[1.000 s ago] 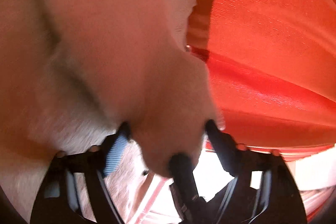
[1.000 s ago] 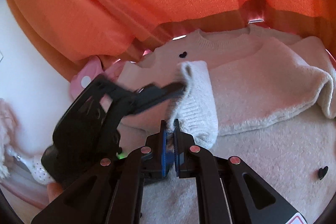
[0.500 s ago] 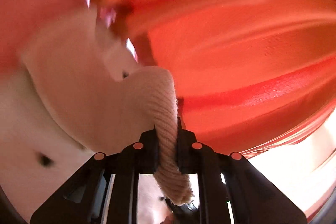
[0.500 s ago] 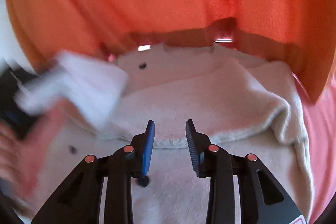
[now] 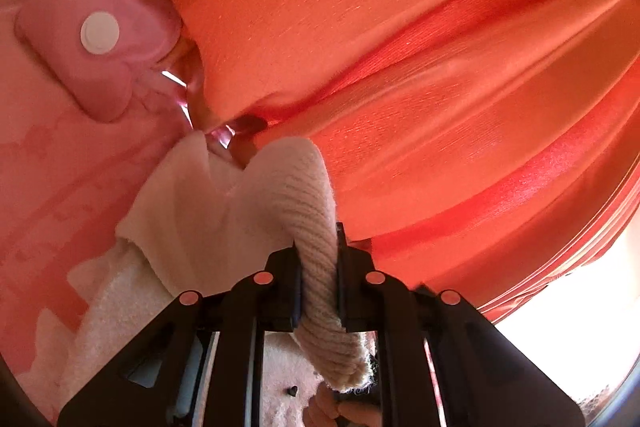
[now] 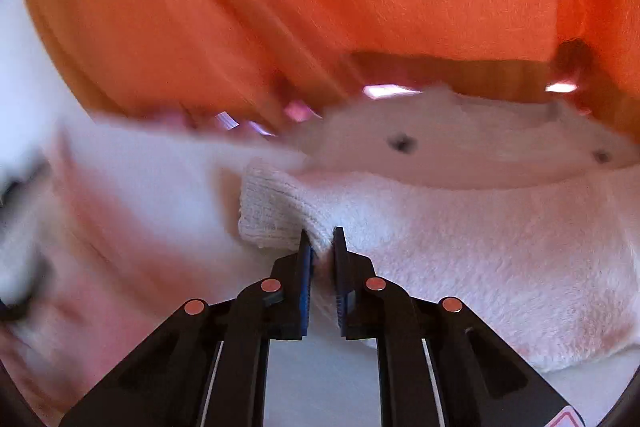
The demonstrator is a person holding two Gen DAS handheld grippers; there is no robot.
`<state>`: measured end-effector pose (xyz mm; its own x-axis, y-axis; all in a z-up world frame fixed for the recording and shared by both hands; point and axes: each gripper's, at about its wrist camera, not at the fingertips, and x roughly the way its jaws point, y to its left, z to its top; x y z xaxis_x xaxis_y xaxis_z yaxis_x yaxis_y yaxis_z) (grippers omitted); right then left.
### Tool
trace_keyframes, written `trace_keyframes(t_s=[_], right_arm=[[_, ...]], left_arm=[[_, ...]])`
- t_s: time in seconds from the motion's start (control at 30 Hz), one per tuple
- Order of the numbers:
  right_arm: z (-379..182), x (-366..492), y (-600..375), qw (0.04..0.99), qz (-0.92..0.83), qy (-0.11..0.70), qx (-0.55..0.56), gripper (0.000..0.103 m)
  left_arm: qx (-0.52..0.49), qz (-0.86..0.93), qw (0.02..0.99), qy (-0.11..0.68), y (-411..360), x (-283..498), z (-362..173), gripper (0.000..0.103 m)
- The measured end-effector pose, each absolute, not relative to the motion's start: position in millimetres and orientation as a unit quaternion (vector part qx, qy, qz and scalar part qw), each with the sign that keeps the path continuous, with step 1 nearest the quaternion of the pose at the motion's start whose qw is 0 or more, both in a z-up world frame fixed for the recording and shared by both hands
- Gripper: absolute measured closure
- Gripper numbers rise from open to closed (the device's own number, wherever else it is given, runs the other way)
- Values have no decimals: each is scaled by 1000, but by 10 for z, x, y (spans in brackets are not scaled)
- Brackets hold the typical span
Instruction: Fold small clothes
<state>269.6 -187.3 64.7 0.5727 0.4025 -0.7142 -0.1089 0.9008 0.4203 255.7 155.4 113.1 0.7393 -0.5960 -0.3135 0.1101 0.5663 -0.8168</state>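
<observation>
Right now my left tongs [image 5: 318, 279] are clamped tight on the ribbed cuff [image 5: 308, 227] of the cream sweater [image 5: 192, 219], the knit squeezed into a roll that runs between the fingers and hangs out below them. My right tongs [image 6: 320, 255] are nearly closed, nipping a fold of the same sweater's fuzzy fabric just beside another ribbed cuff [image 6: 272, 215]. From the left cuff the sweater spreads away to the left over a pink bedcover [image 5: 60, 167], and in the right view its body [image 6: 460, 227] lies flat beyond the cuff, with small dark hearts [image 6: 401, 143] on it. Past the sweater hangs an orange curtain [image 5: 420, 67]. Left of the curtain, on the bedcover, sits a pink cushion [image 5: 80, 67] with a white dot.
</observation>
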Motion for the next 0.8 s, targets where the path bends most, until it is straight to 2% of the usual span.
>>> trace_keyframes(t_s=[0.03,0.07,0.13,0.3,0.37,0.5,0.53,0.63,0.7,0.8], right_arm=[[517,2761,-1760,863,143,464,141,85],[237,2834,-1560,843,135,514,84,86],[306,2694,-1512,864,132,483,55,84],[728,2193,-2174,867,120,457,157,83],[808,2026,-2401,865,112,452,188,77],[936,1560,-2663,862,130,417,258,52],[946,1527,-2693,862,133,410,268,49],[877,1544,-2651,870,109,410,250,48],[794,1640,-2561,880,69,432,183,50],[623,1854,-2349,877,98,444,158,53]], left_arm=[[-412,-209,837,294,1540,2552,1124,91],[-409,-208,837,298,1530,2539,1104,91],[-405,-210,836,305,1474,2550,1075,91],[-374,-224,845,309,1283,2534,1120,91],[-365,-238,842,318,1124,2543,1104,91],[-339,-261,837,342,766,2512,1028,90],[-330,-266,835,351,667,2500,983,90],[-327,-252,840,353,681,2473,967,91],[-343,-236,848,327,910,2469,1093,91],[-366,-209,862,281,1342,2437,1339,91]])
